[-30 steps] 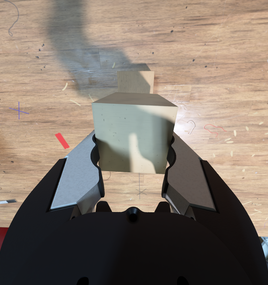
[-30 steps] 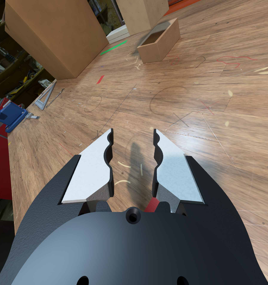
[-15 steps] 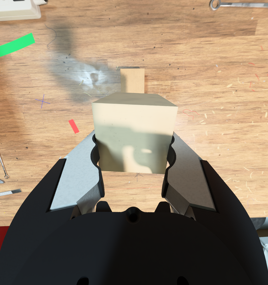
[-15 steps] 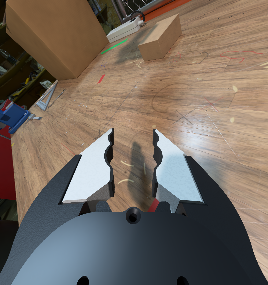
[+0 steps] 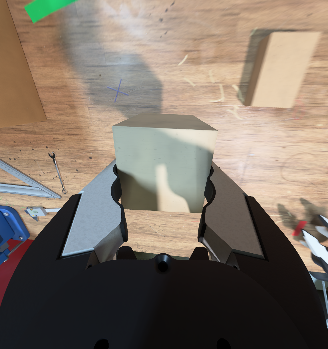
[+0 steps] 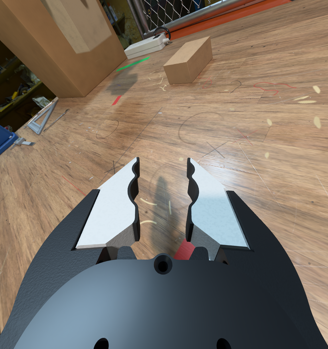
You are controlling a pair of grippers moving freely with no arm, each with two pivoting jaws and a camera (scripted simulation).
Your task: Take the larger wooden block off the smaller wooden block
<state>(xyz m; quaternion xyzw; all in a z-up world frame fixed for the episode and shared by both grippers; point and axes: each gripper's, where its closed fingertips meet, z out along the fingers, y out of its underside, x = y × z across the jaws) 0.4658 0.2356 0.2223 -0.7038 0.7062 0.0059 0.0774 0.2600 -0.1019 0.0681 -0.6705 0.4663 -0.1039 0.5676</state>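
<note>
Pale larger wooden block (image 5: 164,162) clamped in left gripper (image 5: 163,170), clear of smaller wooden block (image 5: 280,69); stiff, prob light, smooth, so grip flat sides; right gripper (image 6: 162,166) spread, empty

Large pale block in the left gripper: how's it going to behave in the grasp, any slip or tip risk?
The larger wooden block looks rigid: flat faces, crisp edges, so no flex is likely. The left gripper clamps only its near lower part, so it may pivot if swung fast. Its smooth faces could slip a little; once set flat it should not roll.
</note>
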